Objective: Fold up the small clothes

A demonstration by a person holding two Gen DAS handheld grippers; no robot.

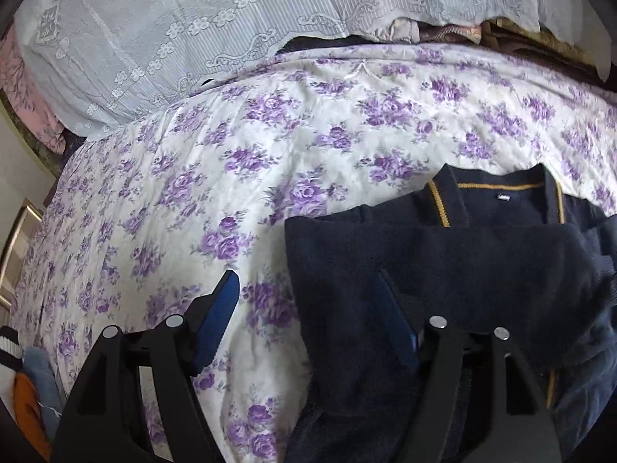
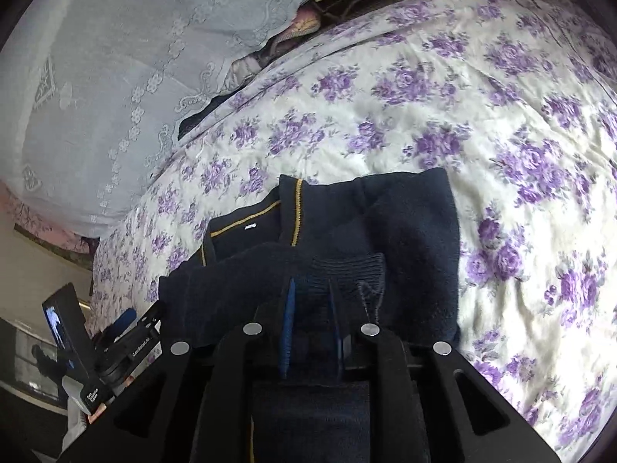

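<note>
A small navy sweater point(image 1: 443, 262) with yellow collar trim lies on a bed sheet with purple flowers point(image 1: 270, 146). Its left side is folded in over the body. My left gripper point(image 1: 308, 285) is open above the sweater's left edge, one finger over the sheet, the other over the cloth. In the right wrist view the sweater point(image 2: 405, 231) lies ahead with its ribbed sleeve cuff point(image 2: 347, 270) drawn across it. My right gripper point(image 2: 310, 289) is shut on that cuff. The other gripper point(image 2: 115, 332) shows at the lower left.
A white lace cover point(image 1: 173, 38) drapes over a pile at the head of the bed, with dark and brown fabrics point(image 1: 462, 32) beside it. Orange and blue cloth items point(image 1: 31, 393) lie at the bed's left edge. The flowered sheet point(image 2: 501, 135) spreads to the right.
</note>
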